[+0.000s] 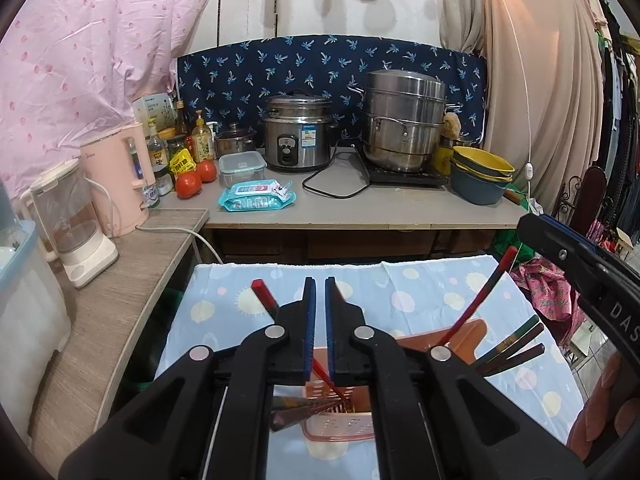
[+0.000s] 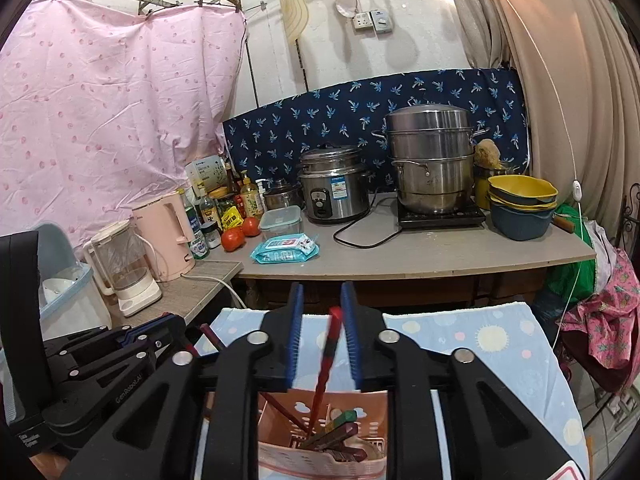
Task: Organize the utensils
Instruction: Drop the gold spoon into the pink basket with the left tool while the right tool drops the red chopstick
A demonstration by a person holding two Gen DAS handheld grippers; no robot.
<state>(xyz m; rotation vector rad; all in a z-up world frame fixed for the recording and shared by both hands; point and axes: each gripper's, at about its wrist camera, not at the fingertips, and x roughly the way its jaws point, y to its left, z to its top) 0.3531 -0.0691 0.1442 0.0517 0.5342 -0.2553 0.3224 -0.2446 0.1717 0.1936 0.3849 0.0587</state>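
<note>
A pink perforated utensil holder (image 1: 340, 426) stands on a light blue dotted cloth (image 1: 420, 292) and also shows in the right wrist view (image 2: 320, 452). Several red and dark chopsticks stand in it. My left gripper (image 1: 320, 292) hovers above the holder, its jaws nearly closed with a thin gap, and a red chopstick (image 1: 264, 294) leans just left of them. My right gripper (image 2: 320, 300) is open above the holder, and a red chopstick (image 2: 328, 360) stands loose between its blue pads without touching them. It shows in the left wrist view as a black arm (image 1: 580, 264) at the right.
A grey counter (image 1: 360, 208) behind holds a rice cooker (image 1: 298, 136), a steel steamer pot (image 1: 404, 120), stacked bowls (image 1: 480, 174), a wipes pack (image 1: 258, 196), tomatoes (image 1: 196, 178) and bottles. A pink kettle (image 1: 116, 176) and a blender (image 1: 72, 220) stand on the left shelf.
</note>
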